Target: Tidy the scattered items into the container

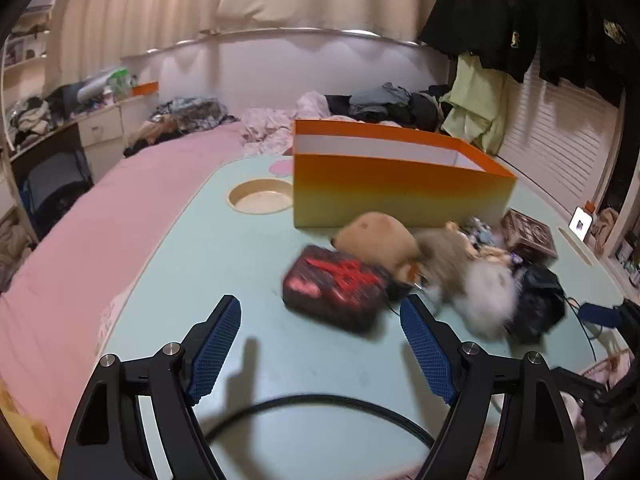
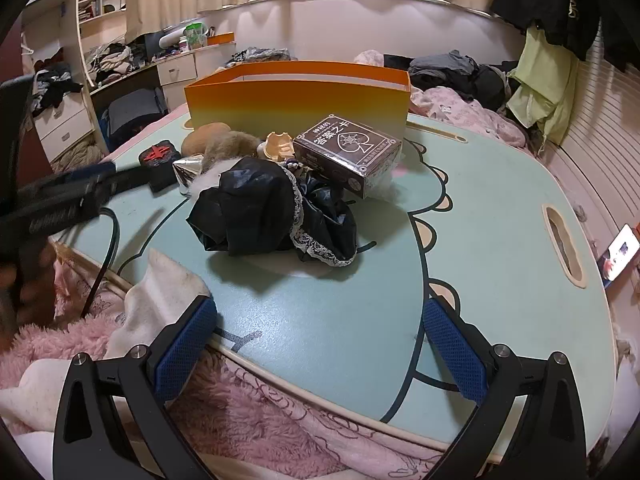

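An orange open box [image 1: 400,196] stands on the pale green lap table [image 1: 224,272]; it also shows in the right wrist view [image 2: 296,98]. In front of it lie a black case with red print [image 1: 336,290], a tan plush [image 1: 378,240], white fluff [image 1: 488,292], a black lace-trimmed cloth [image 2: 272,212] and a brown card box [image 2: 348,148]. My left gripper [image 1: 320,344] is open and empty, just short of the black case. My right gripper [image 2: 320,344] is open and empty over the table's near edge, short of the black cloth.
The table [image 2: 500,216] sits on a bed with a pink sheet [image 1: 80,232] and a pink fluffy blanket [image 2: 248,416]. A black cable [image 1: 320,404] crosses the table near my left gripper. A phone [image 2: 620,252] lies to the right. A round cup recess [image 1: 260,200] is left of the box.
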Demonstrator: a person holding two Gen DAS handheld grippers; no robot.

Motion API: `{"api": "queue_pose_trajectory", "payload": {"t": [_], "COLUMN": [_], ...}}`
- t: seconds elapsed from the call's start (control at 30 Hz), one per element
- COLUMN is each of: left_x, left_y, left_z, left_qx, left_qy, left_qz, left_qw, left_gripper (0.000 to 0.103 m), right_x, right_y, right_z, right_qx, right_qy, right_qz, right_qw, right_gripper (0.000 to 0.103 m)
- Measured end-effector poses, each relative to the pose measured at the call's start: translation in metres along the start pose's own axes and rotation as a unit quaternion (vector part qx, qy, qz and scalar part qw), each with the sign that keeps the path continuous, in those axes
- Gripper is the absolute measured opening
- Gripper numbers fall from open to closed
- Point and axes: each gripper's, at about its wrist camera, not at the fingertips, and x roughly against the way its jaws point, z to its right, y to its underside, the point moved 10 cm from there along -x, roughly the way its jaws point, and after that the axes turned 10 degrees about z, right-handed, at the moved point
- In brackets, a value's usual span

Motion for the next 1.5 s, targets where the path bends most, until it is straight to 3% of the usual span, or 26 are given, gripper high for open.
{"api": "queue_pose_trajectory", "payload": {"t": [0.2,0.33,0.4,0.47,0.67,0.87,0.93,1.0,1.2,1.27,1.3,1.33,1.47,1.5], "left_x": [-0.014,-0.021,-0.026,-0.027,0.001,0.049,0.056,0.055,0.051,0.049,0.048,0.047,0.049,0.049], "left_y": [-0.013,-0.008,-0.003,0.000,-0.003,0.006,0.007,0.006,0.007,0.006,0.007,0.007,0.008,0.008], "left_z": [-0.004,0.008,0.009,0.010,0.010,0.032,0.044,0.050,0.043,0.041,0.041,0.042,0.044,0.044], "left_qx": [-0.031,-0.033,-0.032,-0.034,-0.019,-0.028,-0.043,-0.056,-0.038,-0.036,-0.037,-0.040,-0.047,-0.047], "left_qy": [0.029,0.077,0.072,0.070,0.060,0.048,0.054,0.060,0.059,0.058,0.057,0.056,0.057,0.058], "left_qz": [0.014,-0.016,-0.029,-0.029,0.021,0.095,0.111,0.113,0.105,0.104,0.102,0.101,0.105,0.106], "left_qw": [0.9990,0.9963,0.9965,0.9965,0.9978,0.9939,0.9914,0.9902,0.9920,0.9923,0.9924,0.9925,0.9917,0.9916], "left_gripper": [0.082,0.082,0.082,0.061,0.061,0.061,0.061,0.061,0.061,0.061,0.061,0.061,0.061,0.061], "right_x": [0.000,0.000,0.000,0.000,0.002,0.025,0.022,0.011,0.005,0.000,-0.004,-0.007,-0.014,-0.014], "right_y": [0.000,0.000,0.000,0.000,-0.002,-0.022,-0.026,-0.029,-0.046,-0.050,-0.050,-0.049,-0.036,-0.033], "right_z": [0.000,-0.002,-0.002,-0.003,0.001,0.016,0.017,0.014,-0.004,-0.005,-0.005,-0.005,-0.022,-0.025], "right_qx": [-0.001,0.001,0.001,0.002,-0.014,-0.069,-0.067,-0.061,-0.074,-0.077,-0.077,-0.078,-0.079,-0.073], "right_qy": [-0.001,0.000,0.000,0.000,0.003,-0.003,-0.003,-0.003,-0.055,-0.052,-0.047,-0.050,-0.099,-0.104], "right_qz": [-0.001,-0.002,-0.002,-0.002,0.004,0.073,0.072,0.057,0.059,0.053,0.049,0.043,0.012,0.006], "right_qw": [1.000,1.000,1.000,1.000,1.000,0.995,0.995,0.996,0.994,0.994,0.995,0.995,0.992,0.992], "right_gripper": [0.103,0.103,0.103,0.103,0.102,0.082,0.057,0.046,0.046,0.057,0.071,0.075,0.072,0.052]}}
